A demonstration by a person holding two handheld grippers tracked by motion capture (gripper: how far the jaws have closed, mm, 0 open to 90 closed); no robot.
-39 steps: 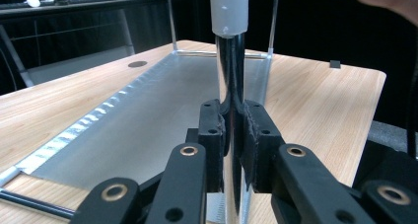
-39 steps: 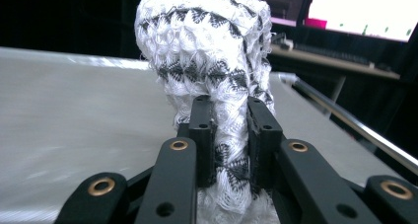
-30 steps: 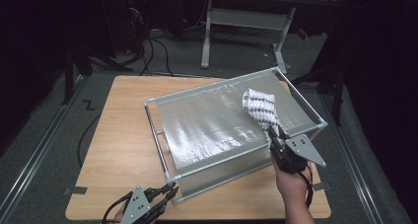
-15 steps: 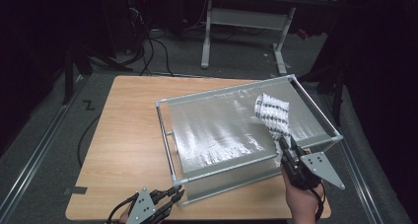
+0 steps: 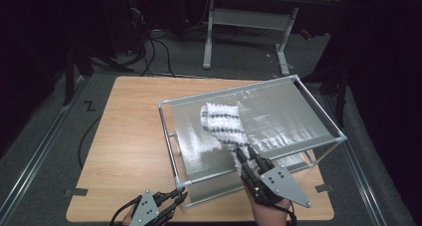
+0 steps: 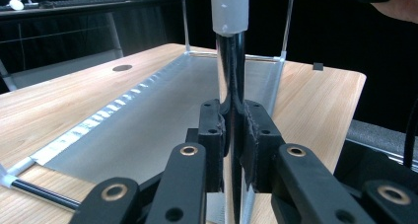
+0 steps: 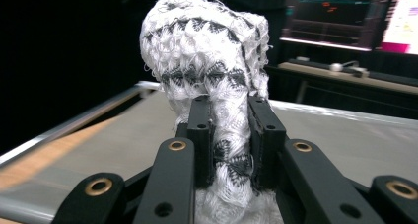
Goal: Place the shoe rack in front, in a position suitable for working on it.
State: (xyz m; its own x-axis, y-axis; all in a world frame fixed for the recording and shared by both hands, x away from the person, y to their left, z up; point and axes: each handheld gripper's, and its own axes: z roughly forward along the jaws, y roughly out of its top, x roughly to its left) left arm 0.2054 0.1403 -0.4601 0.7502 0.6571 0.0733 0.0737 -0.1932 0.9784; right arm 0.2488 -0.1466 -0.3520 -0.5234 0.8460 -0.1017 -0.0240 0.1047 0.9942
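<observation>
A wooden table (image 5: 129, 136) is carrying a metal-framed rack (image 5: 318, 117) with a silvery sheet (image 5: 283, 116) stretched across it, and the rack is sitting skewed on the tabletop. Over the sheet's near half a white cloth with dark stripes (image 5: 222, 124) is hanging from the right gripper (image 5: 245, 155); in the right gripper view the cloth (image 7: 212, 71) is bunching up between the pads, which are pinching it, though the jaws have just been easing a little wider around the bundle. At the rack's near left corner, the left gripper (image 5: 178, 196) is pressing its jaws tight on the upright corner post (image 6: 231, 86), apparently steadying the frame.

To my eye the step in hand is wiping the sheet, one hand anchoring while the other is dragging the cloth across. The next stroke is going to call for a firm pinch on the cloth, with its loose end kept flat on the sheet, and for the post staying clamped so the frame isn't swinging further.
</observation>
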